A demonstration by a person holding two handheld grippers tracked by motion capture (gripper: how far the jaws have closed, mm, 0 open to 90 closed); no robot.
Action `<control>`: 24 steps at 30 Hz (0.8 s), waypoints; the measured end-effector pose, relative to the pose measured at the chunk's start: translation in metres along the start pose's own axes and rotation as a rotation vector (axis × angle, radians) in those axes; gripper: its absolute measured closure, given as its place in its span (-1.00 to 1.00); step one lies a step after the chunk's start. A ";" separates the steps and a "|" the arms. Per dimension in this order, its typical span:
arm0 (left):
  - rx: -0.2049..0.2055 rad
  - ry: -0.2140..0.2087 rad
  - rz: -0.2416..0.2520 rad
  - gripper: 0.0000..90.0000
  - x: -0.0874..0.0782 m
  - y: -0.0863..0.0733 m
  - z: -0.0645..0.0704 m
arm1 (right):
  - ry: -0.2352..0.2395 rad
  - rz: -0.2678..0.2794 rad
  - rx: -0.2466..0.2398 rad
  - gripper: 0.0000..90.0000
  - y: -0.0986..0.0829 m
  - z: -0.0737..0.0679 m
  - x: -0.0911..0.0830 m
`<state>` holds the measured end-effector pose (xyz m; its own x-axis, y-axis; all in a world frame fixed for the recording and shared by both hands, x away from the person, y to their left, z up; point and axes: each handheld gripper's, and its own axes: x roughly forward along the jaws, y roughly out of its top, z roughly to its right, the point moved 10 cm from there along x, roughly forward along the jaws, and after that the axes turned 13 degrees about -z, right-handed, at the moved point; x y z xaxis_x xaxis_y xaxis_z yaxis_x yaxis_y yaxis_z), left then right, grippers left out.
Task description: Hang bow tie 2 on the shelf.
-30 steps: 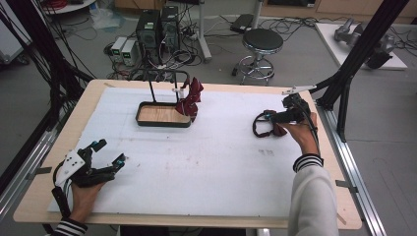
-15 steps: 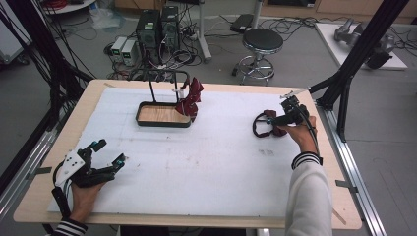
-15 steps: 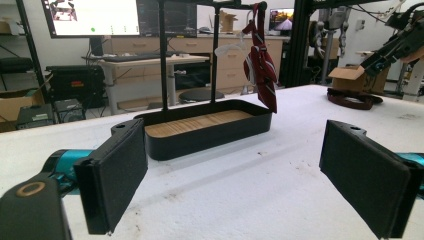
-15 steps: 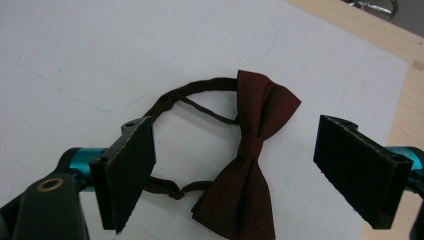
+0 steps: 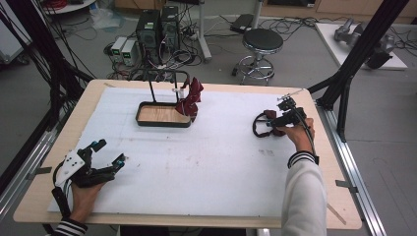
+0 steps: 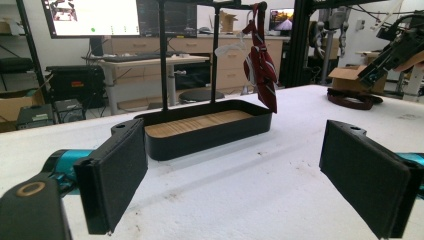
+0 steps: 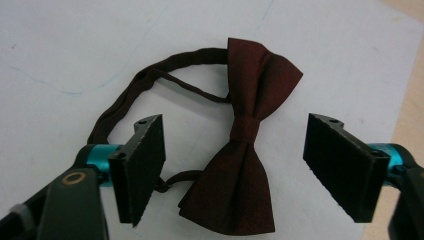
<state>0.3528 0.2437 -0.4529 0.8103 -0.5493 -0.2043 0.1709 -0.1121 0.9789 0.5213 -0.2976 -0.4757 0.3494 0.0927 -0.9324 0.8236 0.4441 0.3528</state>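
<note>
The right tool (image 7: 234,170), released wide, straddles a dark-red satin bow tie (image 7: 247,145) with its thin looped strap.

The left gripper (image 5: 109,156) rests low at about eight o'clock on the table, jaws spread wide, gripped by the left hand (image 5: 83,195). The right gripper (image 5: 272,121) sits at about three o'clock, tilted downward, jaws wide apart, with the right hand (image 5: 300,135) and its sleeved forearm stretched forward.
</note>
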 end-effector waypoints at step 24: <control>0.000 0.000 0.001 -0.72 0.000 0.000 0.000 | -0.002 -0.106 0.090 0.09 -0.010 0.007 0.022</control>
<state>0.3528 0.2435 -0.4529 0.8102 -0.5497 -0.2037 0.1705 -0.1115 0.9790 0.5240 -0.3059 -0.4991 0.2592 0.0479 -0.9646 0.8927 0.3693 0.2582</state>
